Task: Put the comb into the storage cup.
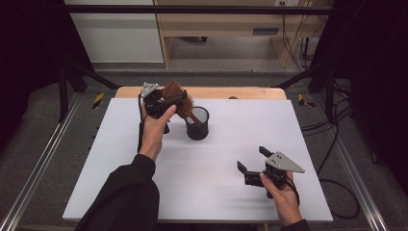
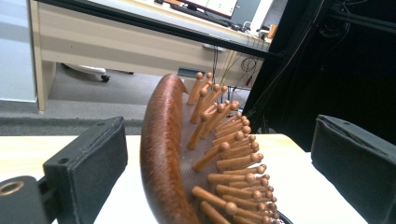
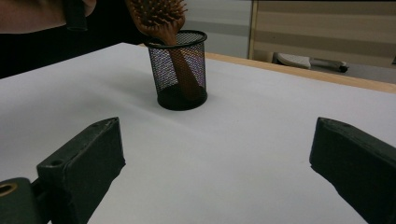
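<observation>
A brown wooden hairbrush [image 1: 175,94] stands tilted with its handle down in a black mesh cup [image 1: 197,126] at the back middle of the table. My left gripper [image 1: 174,100] is level with the brush head. In the left gripper view the head [image 2: 163,154] sits between the two pads with a gap on each side, wide on the bristle side, so my left gripper [image 2: 217,135] is open. Near the front right my right gripper [image 1: 251,158] is open and holds nothing. In the right gripper view it [image 3: 217,135] faces the cup [image 3: 180,70] and the brush [image 3: 156,16] across bare table.
A white sheet [image 1: 216,192] covers the table, with a wooden strip [image 1: 216,92] showing along the far edge. Metal rails [image 1: 43,159] run along both sides. Cables [image 1: 332,144] trail off to the right. Wooden furniture [image 1: 216,24] stands beyond the table.
</observation>
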### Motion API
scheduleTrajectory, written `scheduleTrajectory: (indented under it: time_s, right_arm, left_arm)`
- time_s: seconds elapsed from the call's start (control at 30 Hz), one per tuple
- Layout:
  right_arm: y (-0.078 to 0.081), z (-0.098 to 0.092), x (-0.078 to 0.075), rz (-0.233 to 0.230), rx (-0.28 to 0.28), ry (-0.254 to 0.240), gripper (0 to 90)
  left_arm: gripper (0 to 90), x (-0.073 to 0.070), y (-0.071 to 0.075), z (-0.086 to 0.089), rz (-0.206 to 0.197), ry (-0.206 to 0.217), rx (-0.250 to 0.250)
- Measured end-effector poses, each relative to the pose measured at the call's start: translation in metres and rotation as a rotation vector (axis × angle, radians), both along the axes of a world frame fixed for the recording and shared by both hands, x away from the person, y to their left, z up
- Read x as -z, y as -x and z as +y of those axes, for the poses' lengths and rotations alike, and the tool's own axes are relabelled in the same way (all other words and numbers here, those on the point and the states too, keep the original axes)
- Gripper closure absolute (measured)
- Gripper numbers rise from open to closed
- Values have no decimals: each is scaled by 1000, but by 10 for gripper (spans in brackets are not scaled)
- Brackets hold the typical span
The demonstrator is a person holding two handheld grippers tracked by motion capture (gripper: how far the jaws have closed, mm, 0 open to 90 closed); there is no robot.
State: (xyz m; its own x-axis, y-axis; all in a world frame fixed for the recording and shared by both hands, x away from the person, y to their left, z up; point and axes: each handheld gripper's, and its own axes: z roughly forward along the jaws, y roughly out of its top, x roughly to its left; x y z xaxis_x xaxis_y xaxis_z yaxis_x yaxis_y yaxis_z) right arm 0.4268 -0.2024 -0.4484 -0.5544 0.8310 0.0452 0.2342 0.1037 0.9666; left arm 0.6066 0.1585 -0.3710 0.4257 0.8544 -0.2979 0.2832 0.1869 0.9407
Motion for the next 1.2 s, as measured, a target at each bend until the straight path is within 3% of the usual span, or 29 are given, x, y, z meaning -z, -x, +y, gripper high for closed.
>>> scheduleTrajectory:
  time_s: [0.43,1.2]
  right_arm:
    - [0,1,0,-2,2,6,31]
    - [0,2,0,-4,4,19,31]
  left_arm:
    - [33,-2,13,11,-24,4,-5]
    - [28,-18,44,25,-92,-72,-1]
